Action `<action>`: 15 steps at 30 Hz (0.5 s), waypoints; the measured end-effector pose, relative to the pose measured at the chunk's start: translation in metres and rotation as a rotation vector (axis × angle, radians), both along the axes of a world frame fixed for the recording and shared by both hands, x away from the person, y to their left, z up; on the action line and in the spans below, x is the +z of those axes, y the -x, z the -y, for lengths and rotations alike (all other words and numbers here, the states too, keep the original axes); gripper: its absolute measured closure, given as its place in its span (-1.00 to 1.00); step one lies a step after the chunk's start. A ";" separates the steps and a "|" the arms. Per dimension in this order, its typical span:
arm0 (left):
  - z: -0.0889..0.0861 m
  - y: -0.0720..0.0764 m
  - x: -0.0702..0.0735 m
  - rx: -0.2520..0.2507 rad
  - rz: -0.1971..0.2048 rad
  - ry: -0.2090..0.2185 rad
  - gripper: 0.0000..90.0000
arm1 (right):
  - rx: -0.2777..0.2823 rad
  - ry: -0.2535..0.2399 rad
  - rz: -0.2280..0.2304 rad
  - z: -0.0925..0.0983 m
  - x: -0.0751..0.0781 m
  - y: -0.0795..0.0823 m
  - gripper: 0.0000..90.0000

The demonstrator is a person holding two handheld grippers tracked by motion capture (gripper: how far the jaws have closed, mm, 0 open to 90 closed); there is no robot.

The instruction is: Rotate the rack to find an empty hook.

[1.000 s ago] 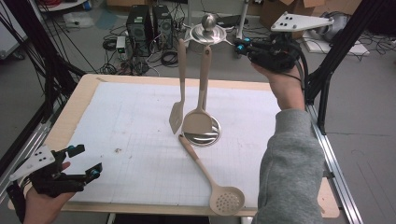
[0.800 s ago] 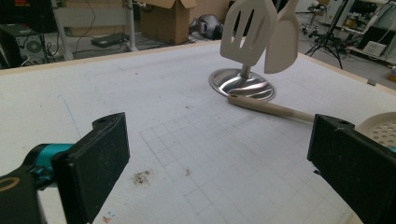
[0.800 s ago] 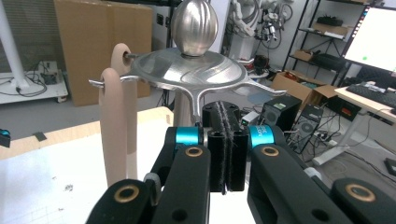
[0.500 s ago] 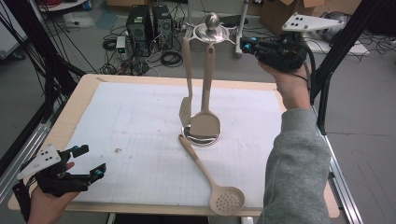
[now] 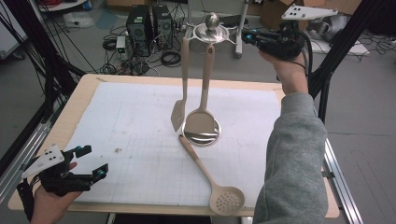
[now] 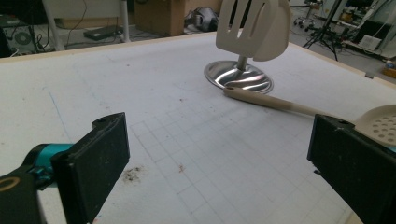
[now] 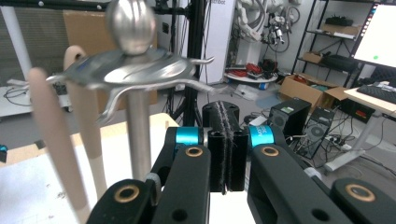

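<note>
A steel utensil stand (image 5: 212,21) rises from its round base (image 5: 201,135) at the table's middle. From its top hang a beige slotted spatula (image 5: 178,114) and a beige spoon (image 5: 203,84). A beige skimmer spoon (image 5: 219,193) lies flat in front of the base. My right gripper (image 5: 246,35) is held high just right of the stand's top, shut with nothing in it; in the right gripper view its pads (image 7: 219,135) press together beside the stand top (image 7: 130,65). My left gripper (image 5: 93,161) rests open at the near left corner, its jaws wide apart (image 6: 219,163), facing the skimmer (image 6: 280,100).
White gridded paper (image 5: 130,121) covers the wooden table (image 5: 84,88). Black frame posts (image 5: 327,79) stand at the right edge. Computer towers (image 5: 149,23) and cables lie on the floor beyond the far edge. A person's grey sleeve (image 5: 294,158) crosses the table's right side.
The right hand has drawn a little to the right and up from the stand's top. The hanging spatula and spoon have swung. The left gripper has stayed put.
</note>
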State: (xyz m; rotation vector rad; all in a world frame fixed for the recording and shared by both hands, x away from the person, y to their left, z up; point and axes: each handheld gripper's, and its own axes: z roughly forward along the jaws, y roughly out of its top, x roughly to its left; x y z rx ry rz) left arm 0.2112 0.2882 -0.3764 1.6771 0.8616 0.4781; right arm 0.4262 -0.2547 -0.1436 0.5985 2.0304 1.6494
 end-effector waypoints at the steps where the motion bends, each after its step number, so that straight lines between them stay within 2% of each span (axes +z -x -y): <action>1: 0.000 0.000 0.000 -0.004 0.001 -0.001 -0.86 | -0.003 0.001 0.001 -0.001 0.001 -0.002 1.00; 5: 0.001 0.001 0.001 -0.008 0.001 -0.004 -0.86 | 0.000 0.012 0.005 -0.003 0.007 -0.011 1.00; 11: 0.001 0.003 0.001 -0.008 0.004 0.000 -0.86 | 0.005 0.015 0.003 -0.006 0.004 -0.021 1.00; 15: 0.001 0.004 0.001 -0.004 0.001 -0.002 -0.86 | 0.025 0.013 0.032 -0.008 0.004 -0.022 1.00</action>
